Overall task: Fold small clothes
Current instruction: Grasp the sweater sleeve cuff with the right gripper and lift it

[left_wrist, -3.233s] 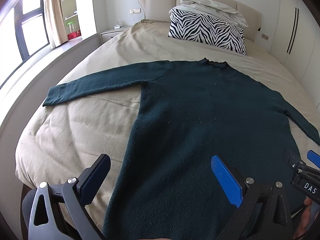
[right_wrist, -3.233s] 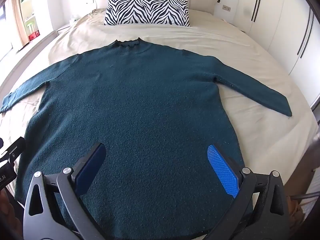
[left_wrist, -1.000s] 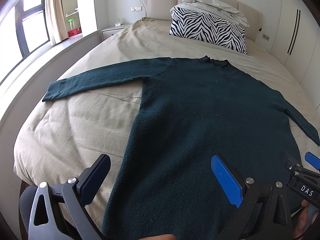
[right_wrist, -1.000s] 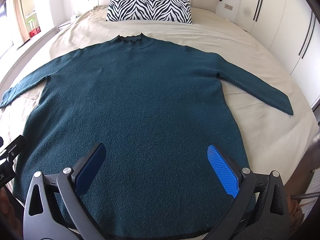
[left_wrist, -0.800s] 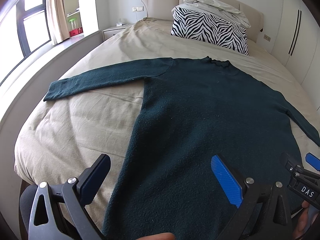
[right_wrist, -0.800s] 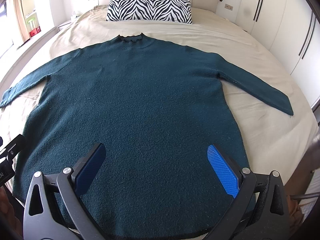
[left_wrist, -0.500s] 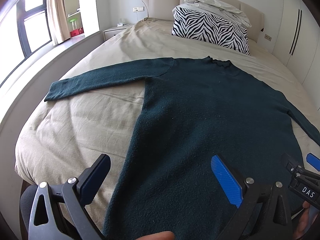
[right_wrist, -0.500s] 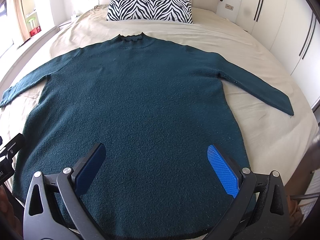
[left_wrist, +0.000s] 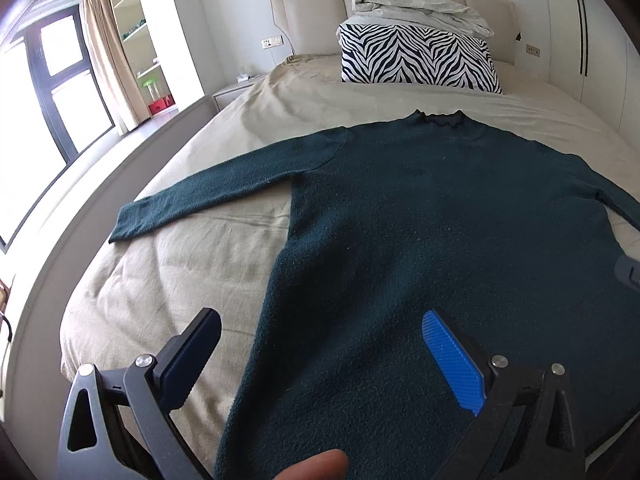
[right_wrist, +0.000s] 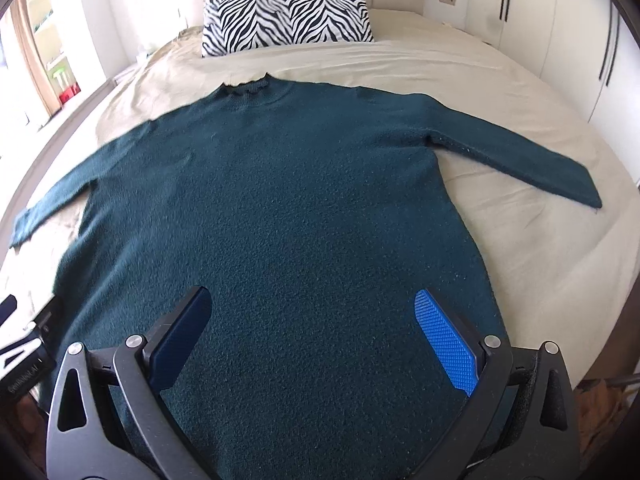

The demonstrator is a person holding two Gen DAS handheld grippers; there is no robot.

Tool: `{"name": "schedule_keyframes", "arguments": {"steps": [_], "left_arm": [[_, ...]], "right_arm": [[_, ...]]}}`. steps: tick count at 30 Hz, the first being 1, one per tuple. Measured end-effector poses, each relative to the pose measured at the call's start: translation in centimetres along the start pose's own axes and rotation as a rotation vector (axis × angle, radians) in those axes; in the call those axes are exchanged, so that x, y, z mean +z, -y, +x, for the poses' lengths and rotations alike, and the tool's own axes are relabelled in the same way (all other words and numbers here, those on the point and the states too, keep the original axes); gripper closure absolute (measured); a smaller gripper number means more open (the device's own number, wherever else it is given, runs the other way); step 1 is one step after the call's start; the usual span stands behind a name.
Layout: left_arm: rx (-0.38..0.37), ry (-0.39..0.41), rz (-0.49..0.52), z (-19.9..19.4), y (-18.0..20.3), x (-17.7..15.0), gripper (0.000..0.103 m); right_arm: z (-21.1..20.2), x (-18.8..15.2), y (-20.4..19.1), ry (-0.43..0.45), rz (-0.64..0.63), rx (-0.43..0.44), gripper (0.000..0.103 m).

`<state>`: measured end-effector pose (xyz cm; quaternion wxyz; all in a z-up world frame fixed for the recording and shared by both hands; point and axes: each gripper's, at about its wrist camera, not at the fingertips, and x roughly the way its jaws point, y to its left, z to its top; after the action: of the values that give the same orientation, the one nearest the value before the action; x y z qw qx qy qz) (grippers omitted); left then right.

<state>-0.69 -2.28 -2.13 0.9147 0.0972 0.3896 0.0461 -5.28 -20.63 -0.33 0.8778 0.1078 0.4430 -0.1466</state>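
Both claws hang wide and empty, left claw (left_wrist: 320, 344) and right claw (right_wrist: 314, 316), above the fuzzy teal knit sweater (right_wrist: 280, 208) spread flat, sleeves out, on the creased beige bed (left_wrist: 180, 276).

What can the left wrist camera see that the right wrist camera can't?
Only the left wrist view shows the dark-framed window and a fingertip at the bottom edge. Only the right wrist view shows the sweater's right sleeve end. Both show the green sweater spread flat on the bed, the zebra pillow, and an open claw: left claw, right claw.
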Motion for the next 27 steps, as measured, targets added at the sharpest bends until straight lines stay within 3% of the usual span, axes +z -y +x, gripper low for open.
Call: {"name": "schedule_keyframes", "arguments": {"steps": [2,5,10,13,16,21,24,27], "left_arm": [[0.063,0.066,0.077,-0.6,1.3,0.2,0.000],[0.233,0.203,0.222,-1.4,3.8,0.8,0.000],[0.644,0.608,0.446,-3.2,7.9,1.6,0.000],[0.750,0.791,0.442,-4.7,8.7,3.5,0.000],[0.759,0.929,0.408,-7.2,9.1,5.5,0.000],[0.636,1.103,0.373,-10.0,9.7,6.8,0.000],[0.606,1.158,0.372,-10.3,10.2,7.4,0.000],[0.434,1.133,0.451,-10.0,10.6,8.2,0.000]], "right_arm": [[-0.4,0.9,3.6,0.024,0.118,0.076,0.000],[-0.4,2.0,11.0,0.071,0.349,0.164,0.000],[0.9,1.9,25.8,0.161,0.745,0.207,0.000],[2.3,1.2,33.1,0.212,0.900,0.214,0.000],[3.8,1.0,38.7,0.225,0.998,0.213,0.005],[5.8,1.8,44.9,0.255,1.087,0.202,0.008],[7.0,3.4,46.8,0.262,1.074,0.186,0.008],[8.3,4.9,48.1,0.268,1.064,0.178,0.008]]}}
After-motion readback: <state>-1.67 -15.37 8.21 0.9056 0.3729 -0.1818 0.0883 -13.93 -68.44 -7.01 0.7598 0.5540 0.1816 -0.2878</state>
